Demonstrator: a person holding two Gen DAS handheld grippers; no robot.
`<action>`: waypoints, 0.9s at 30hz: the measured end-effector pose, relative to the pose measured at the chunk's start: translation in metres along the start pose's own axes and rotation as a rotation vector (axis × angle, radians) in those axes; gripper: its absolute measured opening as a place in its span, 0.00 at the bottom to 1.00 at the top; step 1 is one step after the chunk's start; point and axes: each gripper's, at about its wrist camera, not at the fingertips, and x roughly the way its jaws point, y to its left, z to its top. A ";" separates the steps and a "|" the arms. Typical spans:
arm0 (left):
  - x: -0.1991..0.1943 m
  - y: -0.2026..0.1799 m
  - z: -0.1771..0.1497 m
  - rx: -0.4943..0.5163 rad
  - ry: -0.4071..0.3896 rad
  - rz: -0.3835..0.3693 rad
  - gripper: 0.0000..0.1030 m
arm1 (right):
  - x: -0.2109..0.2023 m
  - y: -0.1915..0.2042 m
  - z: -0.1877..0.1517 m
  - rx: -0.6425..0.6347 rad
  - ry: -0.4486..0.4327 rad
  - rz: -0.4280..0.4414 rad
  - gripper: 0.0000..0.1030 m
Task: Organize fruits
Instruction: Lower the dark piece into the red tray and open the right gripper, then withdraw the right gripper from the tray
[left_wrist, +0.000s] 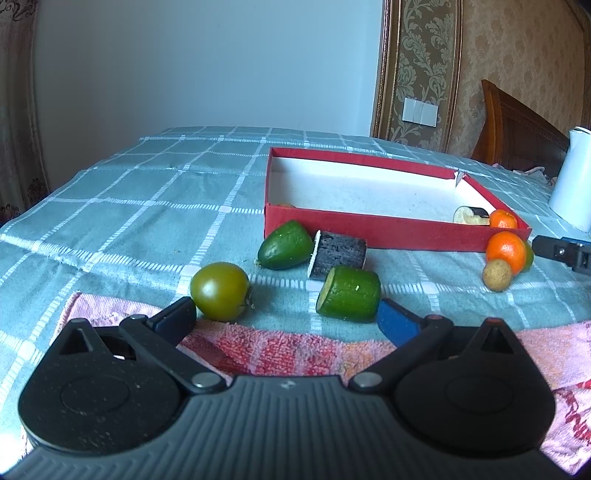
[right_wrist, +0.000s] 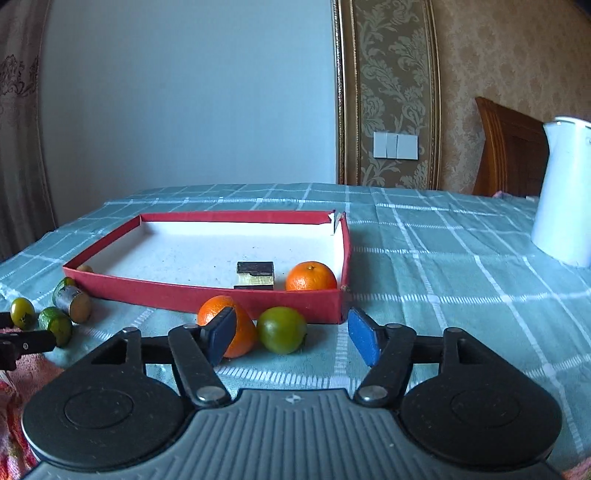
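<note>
Red box (right_wrist: 207, 295) on the checked tablecloth (right_wrist: 443, 295), holding one orange (right_wrist: 311, 277) and a dark cut piece (right_wrist: 255, 275) at its near right corner. Just outside that front wall, a second orange (right_wrist: 245, 332) touching the left pad and a green fruit (right_wrist: 281, 334) between the parted pads of the right gripper (right_wrist: 291, 338), gripped by neither. Left gripper (left_wrist: 288, 321) spread wide and empty, green tomato (left_wrist: 220, 290) beside its left finger, cut cucumber piece (left_wrist: 349, 294) by the right.

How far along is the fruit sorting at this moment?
Early. Done: the red box holds an orange and a dark cut piece. In hand: nothing; the right gripper is open. Left: the outside orange, a green fruit and the pieces beside the box.
</note>
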 end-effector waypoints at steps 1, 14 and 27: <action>0.000 -0.001 0.000 0.004 0.001 0.004 1.00 | -0.002 -0.002 -0.001 0.009 -0.009 0.000 0.68; -0.001 -0.001 0.000 0.003 -0.004 0.004 1.00 | 0.021 -0.013 -0.004 0.081 0.159 0.041 0.79; -0.011 0.005 0.005 -0.010 -0.053 0.004 1.00 | 0.028 -0.008 -0.004 0.057 0.208 0.043 0.84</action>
